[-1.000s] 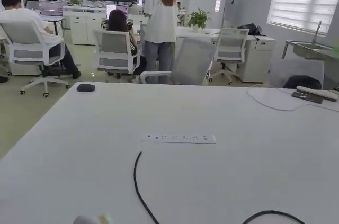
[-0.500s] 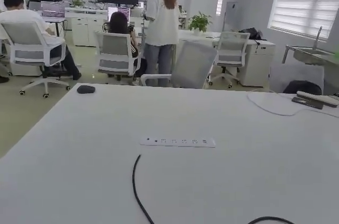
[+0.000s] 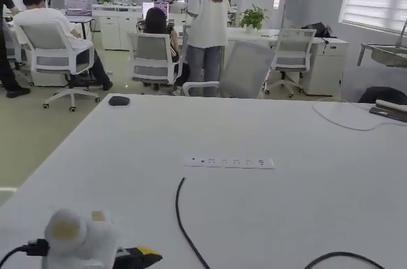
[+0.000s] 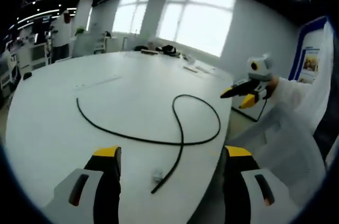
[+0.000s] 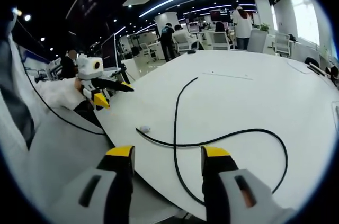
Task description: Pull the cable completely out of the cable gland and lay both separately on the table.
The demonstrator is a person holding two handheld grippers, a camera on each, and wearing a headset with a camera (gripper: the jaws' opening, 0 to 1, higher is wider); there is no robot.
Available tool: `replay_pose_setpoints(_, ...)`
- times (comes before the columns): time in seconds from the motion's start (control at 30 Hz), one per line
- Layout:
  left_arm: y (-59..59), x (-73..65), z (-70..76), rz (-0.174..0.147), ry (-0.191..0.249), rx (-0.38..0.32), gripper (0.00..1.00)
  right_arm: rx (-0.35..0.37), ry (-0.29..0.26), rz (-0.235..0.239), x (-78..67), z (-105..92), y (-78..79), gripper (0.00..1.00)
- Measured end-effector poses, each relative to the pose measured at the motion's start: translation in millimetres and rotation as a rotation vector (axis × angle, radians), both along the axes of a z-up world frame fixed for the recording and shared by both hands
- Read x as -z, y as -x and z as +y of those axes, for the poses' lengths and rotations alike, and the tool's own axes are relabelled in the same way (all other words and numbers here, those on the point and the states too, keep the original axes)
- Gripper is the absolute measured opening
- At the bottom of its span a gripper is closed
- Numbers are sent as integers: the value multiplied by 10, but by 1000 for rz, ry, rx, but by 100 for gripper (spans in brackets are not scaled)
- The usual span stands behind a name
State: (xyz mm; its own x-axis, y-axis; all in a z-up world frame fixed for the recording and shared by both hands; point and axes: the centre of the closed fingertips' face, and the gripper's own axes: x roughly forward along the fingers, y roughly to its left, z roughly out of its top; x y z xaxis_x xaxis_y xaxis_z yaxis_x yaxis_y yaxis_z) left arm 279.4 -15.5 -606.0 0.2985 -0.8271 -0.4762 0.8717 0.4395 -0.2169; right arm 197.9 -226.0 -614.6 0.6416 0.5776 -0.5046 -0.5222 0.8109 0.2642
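Note:
A long black cable (image 4: pixel 180 123) lies in a loose loop on the white table (image 3: pixel 305 205). In the head view one run of the cable (image 3: pixel 180 218) curves toward the near edge. A small white cable gland (image 5: pixel 143 128) sits on the cable's end near the table edge, and the gland (image 4: pixel 157 172) lies just ahead of my left jaws. My left gripper (image 4: pixel 172 155) is open and holds nothing; it rises at the lower left of the head view (image 3: pixel 143 257). My right gripper (image 5: pixel 167 152) is open too, apart from the cable. Each gripper view catches the opposite gripper (image 4: pixel 249 89) (image 5: pixel 100 89).
A white power strip (image 3: pixel 232 162) lies across the table's middle, a dark mouse (image 3: pixel 119 100) at the far left edge, and a white cord with flat devices (image 3: pixel 388 111) at the far right. Office chairs and people are beyond the table.
The head camera has shifted. My left gripper has risen into the lower left of the head view. The cable and power strip lie as before.

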Motion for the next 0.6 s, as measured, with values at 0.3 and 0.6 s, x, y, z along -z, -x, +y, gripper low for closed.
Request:
replay_pose_setpoints(0.3, 285, -251, 471, -42, -41, -52, 83, -3, 13, 69, 40, -66, 215, 58)
replay_pose_setpoints(0.6, 383, -332, 615, -37, -33, -97, 82, 10, 11, 118, 139, -71, 323, 56)
